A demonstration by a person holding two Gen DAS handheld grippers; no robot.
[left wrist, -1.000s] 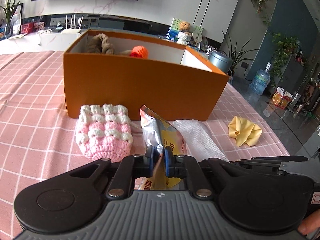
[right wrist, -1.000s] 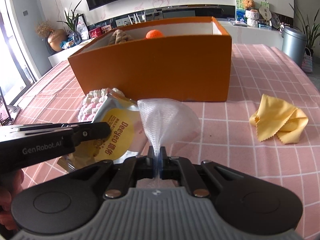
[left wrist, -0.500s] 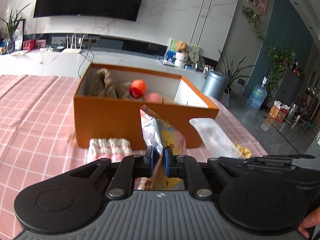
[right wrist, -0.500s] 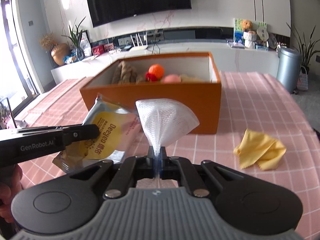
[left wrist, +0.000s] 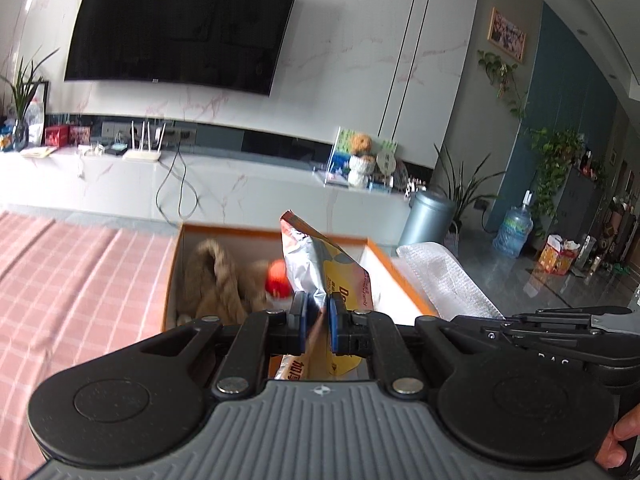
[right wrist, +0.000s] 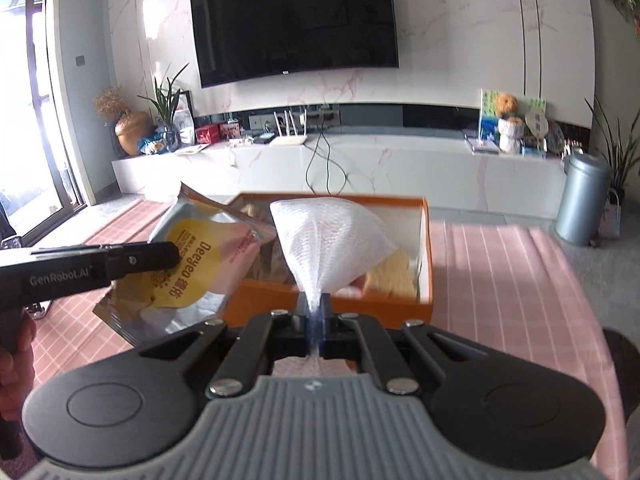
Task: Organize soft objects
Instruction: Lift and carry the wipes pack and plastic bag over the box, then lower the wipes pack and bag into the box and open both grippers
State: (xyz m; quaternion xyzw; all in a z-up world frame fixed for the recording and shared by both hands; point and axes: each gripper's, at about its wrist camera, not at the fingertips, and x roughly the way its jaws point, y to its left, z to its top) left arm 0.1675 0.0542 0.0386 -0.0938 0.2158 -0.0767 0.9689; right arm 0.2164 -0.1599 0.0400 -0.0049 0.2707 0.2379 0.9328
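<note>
Now, left gripper [left wrist: 318,316] clamped on foil snack pouch [left wrist: 320,268], blue pads [left wrist: 298,314] pinching its lower part, pouch upright w/ torn top corner pointing up. In right wrist view same pouch [right wrist: 192,264] seen flat-on: yellow round label, "Deeyeo" print, silver edges, held up over near-left corner of orange box [right wrist: 360,308]. Left gripper body [right wrist: 92,268] reaching in from left, black, marked "GenRobot.AI".

Right gripper [right wrist: 315,316] shut tight on white mesh foam sheet [right wrist: 328,244], sheet bunched narrow between the fingers & fanning out wide above. Held above box interior, near side. In left wrist view same foam sheet [left wrist: 444,280] just right of box's right wall, w/ right gripper body [left wrist: 560,328] beneath it.

Orange box [left wrist: 404,280] open-topped, white inside, sitting on pink checked tablecloth [left wrist: 80,280]. Inside: thick tan rope toy [left wrist: 216,280] toward left, red-orange ball [left wrist: 278,278] about mid, both blurred. Right wrist view also shows pale yellowish item [right wrist: 392,276] at box's right end, kind unclear.

Beyond table: wall TV [left wrist: 180,28], white marble console [left wrist: 240,184] w/ router [left wrist: 142,152], teddy bear [left wrist: 360,144], grey metal bin [left wrist: 426,220], water jug [left wrist: 514,230] on floor.
</note>
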